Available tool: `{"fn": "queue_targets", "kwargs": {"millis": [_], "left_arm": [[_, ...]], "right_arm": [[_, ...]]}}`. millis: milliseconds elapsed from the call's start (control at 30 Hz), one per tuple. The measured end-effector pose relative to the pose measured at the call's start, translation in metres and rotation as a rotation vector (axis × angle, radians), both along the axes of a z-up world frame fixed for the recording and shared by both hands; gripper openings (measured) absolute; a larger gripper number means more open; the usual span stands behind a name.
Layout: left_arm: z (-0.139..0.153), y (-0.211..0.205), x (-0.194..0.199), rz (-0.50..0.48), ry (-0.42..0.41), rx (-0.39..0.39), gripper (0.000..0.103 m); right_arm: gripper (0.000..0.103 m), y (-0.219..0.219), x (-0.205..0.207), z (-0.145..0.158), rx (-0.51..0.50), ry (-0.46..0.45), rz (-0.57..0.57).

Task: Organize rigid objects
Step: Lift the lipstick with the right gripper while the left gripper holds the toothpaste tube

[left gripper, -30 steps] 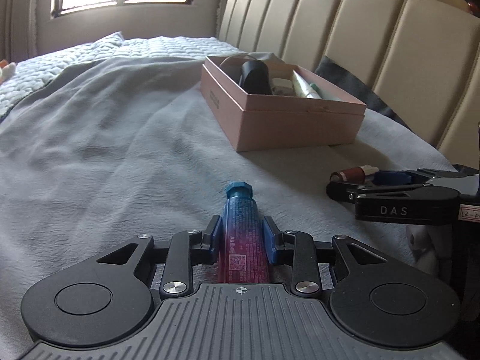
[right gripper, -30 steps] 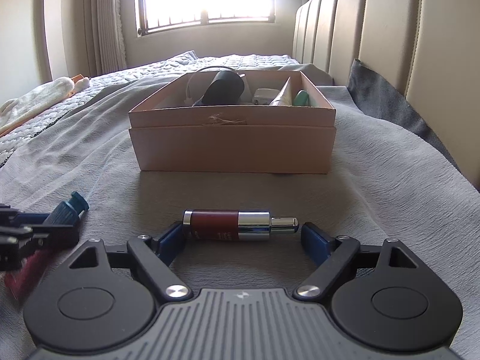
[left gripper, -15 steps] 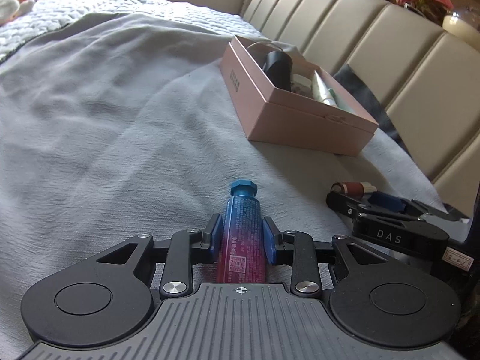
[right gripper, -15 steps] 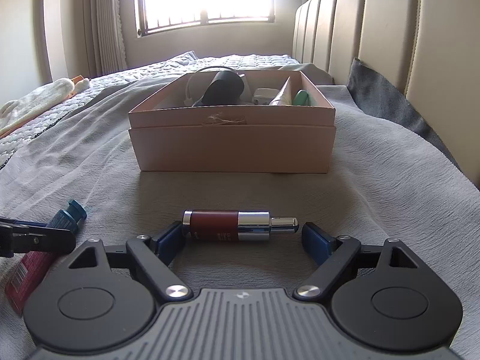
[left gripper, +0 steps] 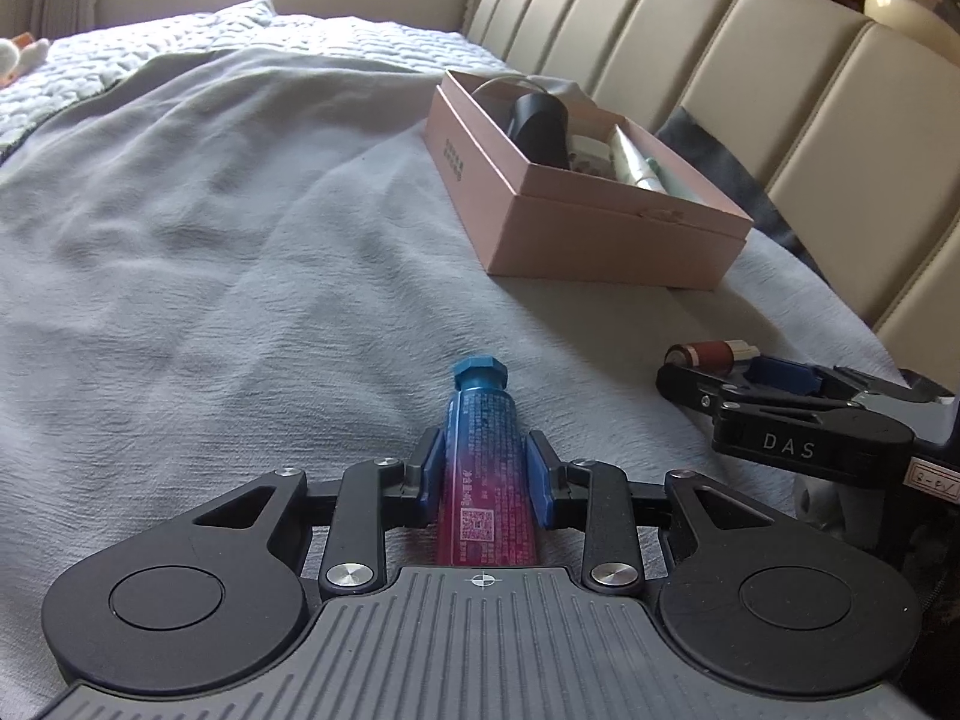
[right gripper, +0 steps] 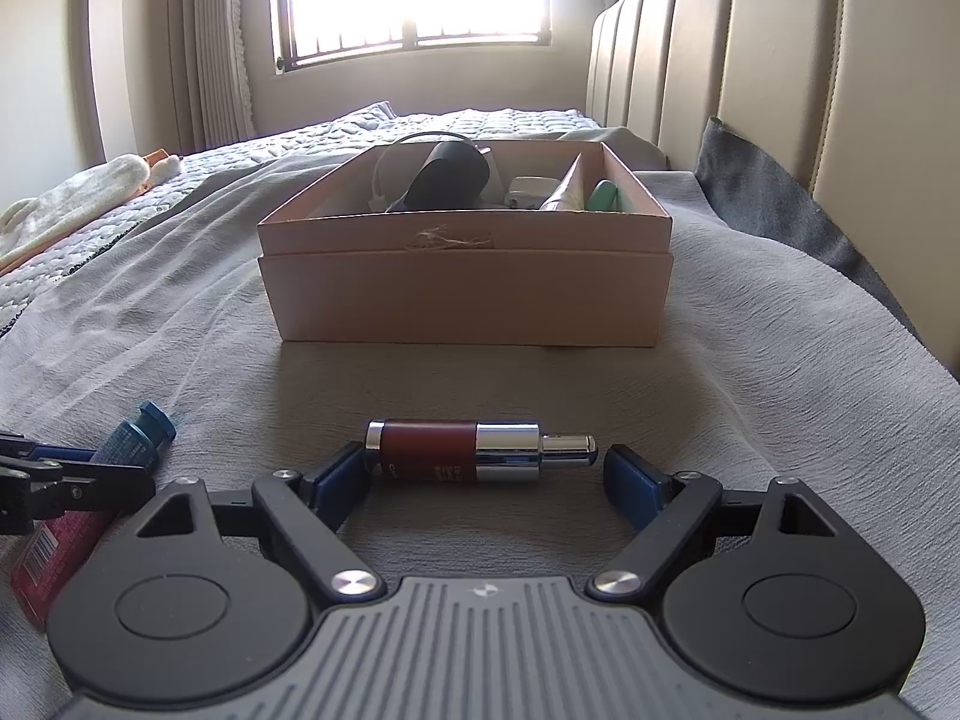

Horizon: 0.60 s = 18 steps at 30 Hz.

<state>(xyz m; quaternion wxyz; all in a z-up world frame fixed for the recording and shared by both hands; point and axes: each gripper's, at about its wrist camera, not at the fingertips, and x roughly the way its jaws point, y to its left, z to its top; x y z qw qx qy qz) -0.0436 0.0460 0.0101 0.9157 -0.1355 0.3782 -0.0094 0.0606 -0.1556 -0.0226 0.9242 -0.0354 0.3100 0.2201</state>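
Note:
My left gripper (left gripper: pixel 485 471) is shut on a blue-and-pink tube (left gripper: pixel 483 456) with a blue cap, held just above the grey blanket. The tube also shows at the left of the right wrist view (right gripper: pixel 123 450). My right gripper (right gripper: pixel 483 471) is open, its blue pads on either side of a dark red and chrome cylinder (right gripper: pixel 474 451) that lies crosswise on the blanket. The cylinder also shows in the left wrist view (left gripper: pixel 711 354). A pink cardboard box (right gripper: pixel 468 282) stands beyond, holding a black object, a white tube and small items.
A padded beige headboard (left gripper: pixel 750 60) runs along the right with a dark grey cushion (right gripper: pixel 774 198) against it. A quilted white cover (left gripper: pixel 180 54) lies at the far end under a window. The grey blanket (left gripper: pixel 210 240) spreads to the left.
My left gripper has lifted and tilted with the tube, so the box now sits further right in its view. The right gripper and the cylinder have not moved.

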Motion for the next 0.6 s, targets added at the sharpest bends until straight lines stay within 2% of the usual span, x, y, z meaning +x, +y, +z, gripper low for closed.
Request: {"fn": "queue_targets", "kwargs": {"millis": [167, 367, 600], "left_arm": [[0.0, -0.003, 0.004, 0.009, 0.0, 0.022, 0.033], [-0.001, -0.01, 0.002, 0.011, -0.014, 0.07, 0.033], [-0.002, -0.012, -0.004, 0.012, -0.029, 0.092, 0.033]], "right_arm": [[0.096, -0.002, 0.003, 0.001, 0.025, 0.028, 0.041], [0.096, -0.002, 0.001, 0.001, 0.019, 0.024, 0.03], [0.096, -0.005, 0.007, 0.011, 0.01, 0.021, -0.038]]}}
